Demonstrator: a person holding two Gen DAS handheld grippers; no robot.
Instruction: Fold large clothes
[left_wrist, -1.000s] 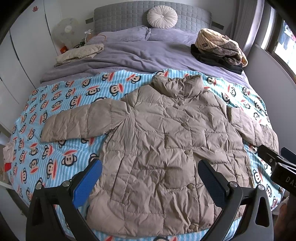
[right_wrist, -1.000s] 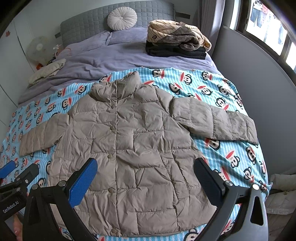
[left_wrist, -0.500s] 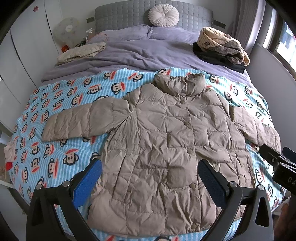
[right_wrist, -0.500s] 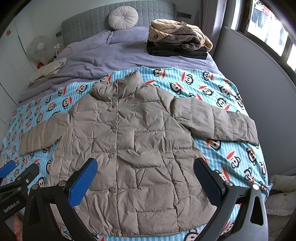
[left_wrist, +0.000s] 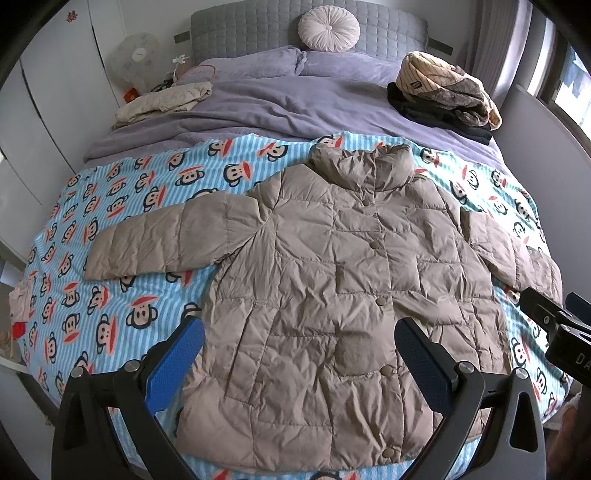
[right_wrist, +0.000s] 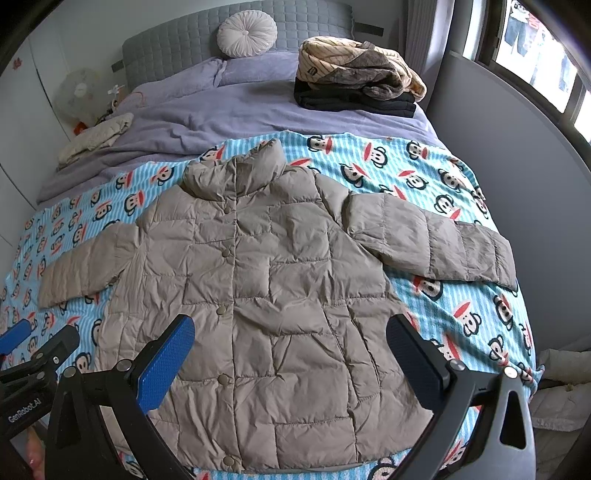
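A beige quilted puffer jacket (left_wrist: 332, 280) lies flat, front up and buttoned, on a blue monkey-print sheet (left_wrist: 110, 206), both sleeves spread out; it also shows in the right wrist view (right_wrist: 280, 295). My left gripper (left_wrist: 299, 343) is open and empty, held above the jacket's lower hem. My right gripper (right_wrist: 290, 343) is open and empty, also above the lower part of the jacket. The right gripper also shows at the right edge of the left wrist view (left_wrist: 554, 321). The left gripper also shows at the lower left of the right wrist view (right_wrist: 33, 347).
A pile of folded clothes (left_wrist: 447, 96) sits at the bed's far right on the purple duvet (left_wrist: 280, 107). A cream garment (left_wrist: 166, 101) lies far left. A round cushion (left_wrist: 328, 27) leans on the grey headboard. A grey wall (right_wrist: 517, 155) borders the bed's right side.
Both grippers pulled back and up slightly; the jacket sits a little lower and smaller in view. Nothing was grasped and the jacket has not moved.
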